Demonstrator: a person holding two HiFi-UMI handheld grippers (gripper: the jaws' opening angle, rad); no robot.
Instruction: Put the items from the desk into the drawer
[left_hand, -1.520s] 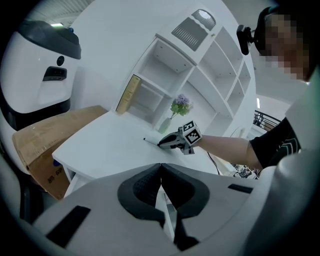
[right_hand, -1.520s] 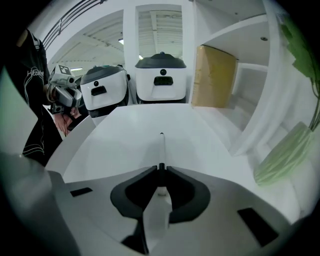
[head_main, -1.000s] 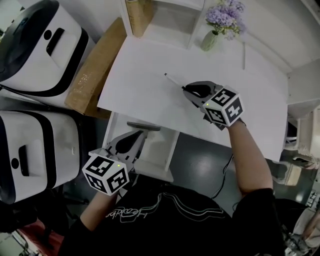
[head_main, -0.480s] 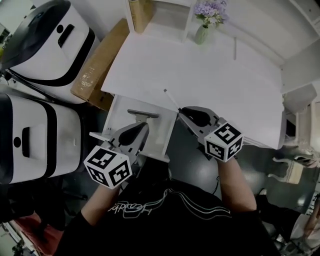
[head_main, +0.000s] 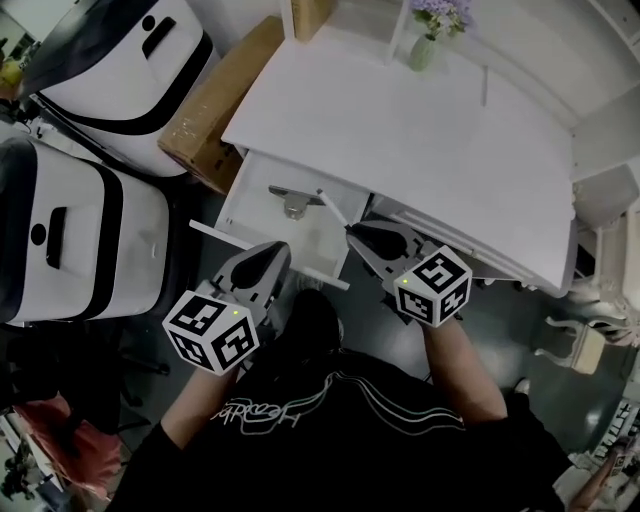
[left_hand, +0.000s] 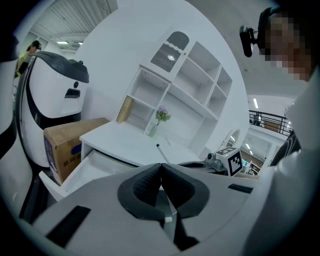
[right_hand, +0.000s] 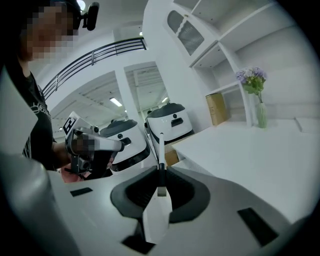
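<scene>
pen (head_main: 335, 210): thin and white, dark at the far tip. Its near end is clamped in the right gripper. The free end points away from the person. In the head view it lies over the right part of the open drawer, just before the front edge of the desk.
right gripper (head_main: 353, 232): the jaws are narrow and press on the pen from both sides. In the right gripper view the pen (right_hand: 160, 150) stands straight out from between the jaws of the gripper (right_hand: 160, 169).
left gripper (head_main: 277, 250): the jaws are fully together with nothing between them, as the left gripper view shows (left_hand: 160, 165). It is to the left of the right gripper and apart from it, at the front panel of the drawer.
drawer (head_main: 255, 222): white, pulled out from under the left part of the desk.
grey thing (head_main: 292, 203): small, inside the drawer near its back. I cannot tell what it is.
desk (head_main: 400, 130): white top, with white shelves (left_hand: 190, 85) standing at its back.
vase (head_main: 425, 50): pale, upright at the back of the desk, with purple flowers in it.
box (head_main: 215, 105): brown cardboard, just beside the left edge of the desk.
machines (head_main: 110, 60): two big white bodies with black bands, left of the box.
person (head_main: 320, 430): dark shirt, at the bottom of the head view.
</scene>
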